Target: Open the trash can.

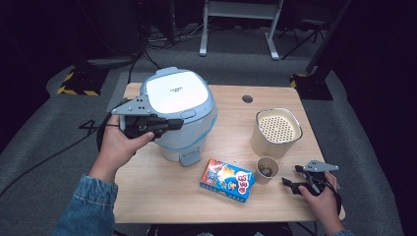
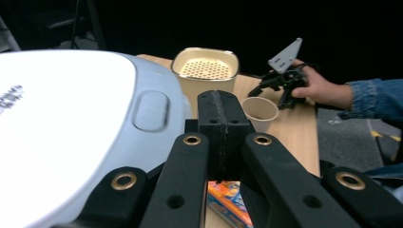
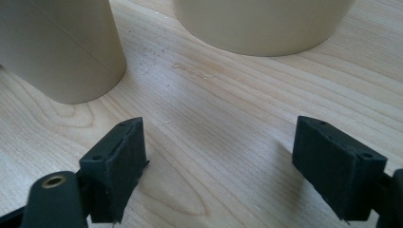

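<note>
A rounded pale-blue plastic cooker with a glossy white lid (image 1: 178, 115) is sitting at the back left of the light wooden table (image 1: 162, 191), its smooth lid facing up and its small grey latch tab pointing toward the person's edge. The left gripper (image 1: 172, 124) is hovering at the cooker's front left flank, its long black body lying level and pointing toward the table's right; in the left gripper view its two foam-faced pads are pressing flat together with nothing between them, just beside the lid's oval button. The right gripper (image 1: 290, 183) is resting low at the table's right front corner, its jaws standing wide apart over bare wood grain, pointing left toward a small tan paper cup (image 1: 267, 170). Behind the cup a cream, squarish pot with a perforated insert (image 1: 277, 130) is standing upright. A glossy colourful cardboard box (image 1: 227, 180) is lying flat, its long axis running slantwise.
</note>
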Demonstrator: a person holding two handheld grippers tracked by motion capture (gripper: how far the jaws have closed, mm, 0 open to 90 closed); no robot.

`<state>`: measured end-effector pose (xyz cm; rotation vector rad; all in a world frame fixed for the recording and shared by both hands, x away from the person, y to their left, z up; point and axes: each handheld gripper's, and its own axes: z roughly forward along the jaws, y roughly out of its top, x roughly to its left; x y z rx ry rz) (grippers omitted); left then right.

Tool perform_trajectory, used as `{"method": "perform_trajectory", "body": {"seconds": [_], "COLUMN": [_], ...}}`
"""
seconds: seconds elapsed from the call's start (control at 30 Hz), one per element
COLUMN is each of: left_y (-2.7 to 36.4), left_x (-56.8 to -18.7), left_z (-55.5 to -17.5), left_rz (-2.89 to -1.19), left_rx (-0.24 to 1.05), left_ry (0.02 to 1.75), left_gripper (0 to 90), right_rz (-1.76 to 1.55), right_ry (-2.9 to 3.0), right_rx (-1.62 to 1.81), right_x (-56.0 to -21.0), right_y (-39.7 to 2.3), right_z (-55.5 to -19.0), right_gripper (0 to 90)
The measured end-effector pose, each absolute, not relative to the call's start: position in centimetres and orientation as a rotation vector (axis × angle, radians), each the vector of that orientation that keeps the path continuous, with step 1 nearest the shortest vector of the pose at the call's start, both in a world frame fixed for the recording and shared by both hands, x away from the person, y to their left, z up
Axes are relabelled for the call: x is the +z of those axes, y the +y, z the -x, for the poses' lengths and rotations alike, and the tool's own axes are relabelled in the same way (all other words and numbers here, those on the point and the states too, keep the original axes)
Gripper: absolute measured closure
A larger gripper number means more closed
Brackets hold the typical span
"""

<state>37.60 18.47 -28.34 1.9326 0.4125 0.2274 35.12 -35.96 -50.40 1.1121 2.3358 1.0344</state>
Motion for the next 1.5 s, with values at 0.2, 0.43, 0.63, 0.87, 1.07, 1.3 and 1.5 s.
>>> {"method": "perform_trajectory", "body": {"seconds": [0.2, 0.43, 0.63, 0.87, 1.07, 1.3, 1.5], "left_y": [17.4, 16.9, 16.8, 16.5, 16.6, 16.5, 16.5], "left_x": [-27.9, -28.3, -28.6, -28.5, -28.7, -28.7, -28.9], "left_z": [-39.1, -40.6, -41.0, -40.8, -40.9, -40.8, -40.7], "left_rz": [-1.931, -1.948, -1.979, -1.992, -1.993, -1.998, -1.986], "left_rx": [0.224, 0.242, 0.259, 0.322, 0.304, 0.311, 0.306], "left_ry": [0.409, 0.447, 0.471, 0.492, 0.478, 0.479, 0.482], "left_gripper": [89.9, 90.0, 90.0, 90.0, 90.0, 90.0, 90.0], "right_rz": [-1.112, -1.112, -1.112, -1.112, -1.112, -1.113, -1.114], "right_ry": [2.336, 2.336, 2.336, 2.336, 2.336, 2.336, 2.336], "right_rx": [1.034, 1.035, 1.034, 1.034, 1.034, 1.034, 1.036], "right_x": [-50.4, -50.4, -50.4, -50.4, -50.4, -50.4, -50.4], "right_y": [-36.0, -36.0, -36.0, -36.0, -36.0, -36.0, -35.9], "right_z": [-35.1, -35.1, -35.1, -35.1, -35.1, -35.1, -35.1], "right_gripper": [18.8, 18.8, 18.8, 18.8, 18.8, 18.8, 18.8]}}
